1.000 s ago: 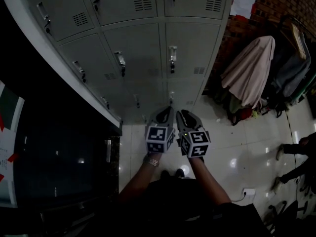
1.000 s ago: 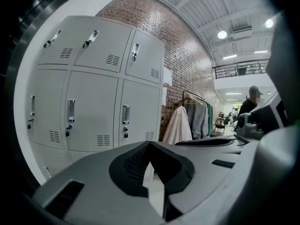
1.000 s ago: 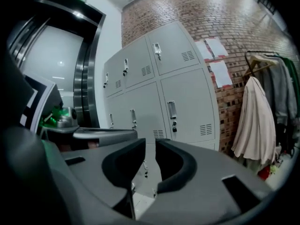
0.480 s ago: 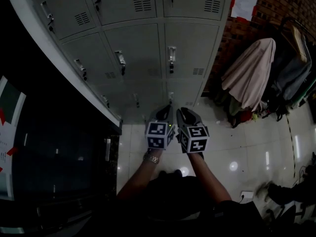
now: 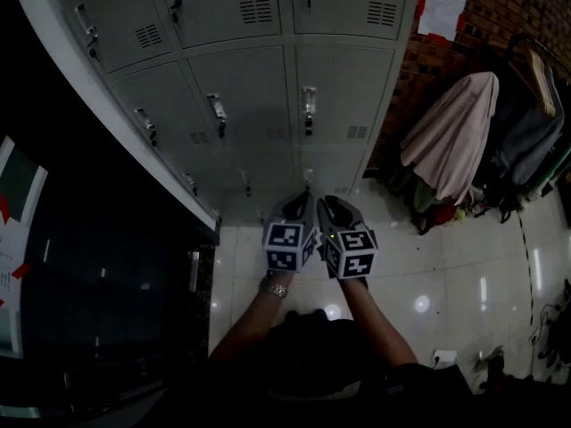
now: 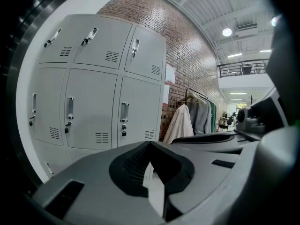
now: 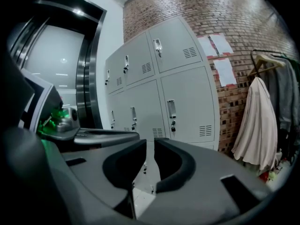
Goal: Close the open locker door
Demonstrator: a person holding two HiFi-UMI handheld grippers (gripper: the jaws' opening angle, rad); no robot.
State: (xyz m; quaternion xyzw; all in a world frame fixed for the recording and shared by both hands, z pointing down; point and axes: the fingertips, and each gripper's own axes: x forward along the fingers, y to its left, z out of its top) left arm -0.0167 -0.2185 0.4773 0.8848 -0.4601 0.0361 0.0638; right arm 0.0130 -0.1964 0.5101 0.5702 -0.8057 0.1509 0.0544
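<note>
left gripper (image 5: 302, 198), right gripper (image 5: 325, 203): grey shells, black pads, black-and-white marker cubes. wristwatch (image 5: 275, 287) on left wrist.

Passer-by's legs, earlier at the right edge of the glossy floor (image 5: 446, 266), now out of sight.

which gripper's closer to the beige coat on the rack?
Right. The coat hangs to the right of both; the right gripper sits on its side, the left gripper just beyond.
</note>
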